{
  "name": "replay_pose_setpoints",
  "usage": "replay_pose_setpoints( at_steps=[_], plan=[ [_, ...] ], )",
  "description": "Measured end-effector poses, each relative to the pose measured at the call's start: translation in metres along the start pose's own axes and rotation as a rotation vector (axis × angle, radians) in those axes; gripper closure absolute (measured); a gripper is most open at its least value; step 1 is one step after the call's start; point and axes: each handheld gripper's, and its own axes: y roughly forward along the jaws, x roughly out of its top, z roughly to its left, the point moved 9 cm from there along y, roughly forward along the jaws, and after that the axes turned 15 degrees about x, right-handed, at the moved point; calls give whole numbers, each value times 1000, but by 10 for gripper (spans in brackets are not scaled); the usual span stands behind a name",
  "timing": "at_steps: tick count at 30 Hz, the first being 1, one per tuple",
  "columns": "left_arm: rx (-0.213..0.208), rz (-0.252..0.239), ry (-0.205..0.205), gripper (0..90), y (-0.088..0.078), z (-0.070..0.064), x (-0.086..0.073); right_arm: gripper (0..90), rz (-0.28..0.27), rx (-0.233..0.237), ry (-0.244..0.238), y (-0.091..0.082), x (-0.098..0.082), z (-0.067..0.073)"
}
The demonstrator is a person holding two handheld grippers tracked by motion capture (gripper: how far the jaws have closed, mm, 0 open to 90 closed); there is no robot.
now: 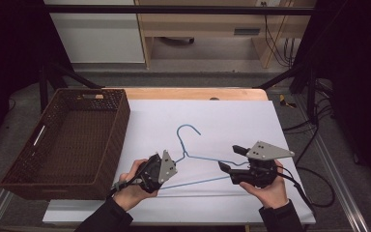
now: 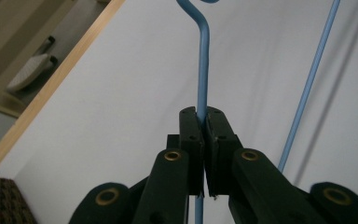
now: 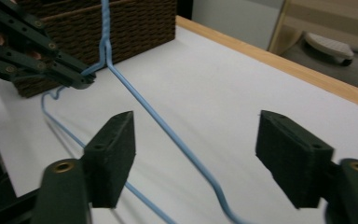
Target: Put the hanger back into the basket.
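Note:
A light-blue wire hanger [image 1: 193, 158] lies on the white sheet [image 1: 232, 113], its hook [image 1: 188, 127] pointing toward the far edge. My left gripper [image 1: 178, 157] is shut on the hanger's neck just below the hook. In the left gripper view the pads [image 2: 191, 126] squeeze the blue wire [image 2: 203, 65]. My right gripper [image 1: 228, 158] is held at the hanger's right shoulder, open. In the right gripper view [image 3: 196, 128] the hanger's arm [image 3: 168, 133] runs on the sheet between and below the wide-apart jaws, untouched. The left gripper [image 3: 86, 77] appears beyond, pinching the neck.
A dark woven basket [image 1: 120, 123] stands at the left of the sheet, with nothing visible inside. The wooden table edge [image 1: 198, 93] runs along the far side. Black cables [image 1: 321, 181] trail off the right edge. A metal rail [image 1: 340, 193] borders the right.

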Motion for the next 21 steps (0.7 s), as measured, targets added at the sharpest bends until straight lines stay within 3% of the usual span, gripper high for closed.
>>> replay_pose_setpoints(
  at_steps=[1, 7, 11, 21],
  plan=[
    [6, 19, -29, 869, 2, 4, 0, 243, -11, -15, 6, -3, -1, -2],
    [16, 81, -88, 869, 8, 13, -1, 119, -47, -75, 23, -13, -7, -13],
    [25, 144, -153, 869, 14, 22, -2, 87, -49, -111, 38, -19, -12, -19],
    [54, 196, -186, 869, 13, 42, 10, 74, -35, -126, 114, -26, -38, -33]
  ],
)
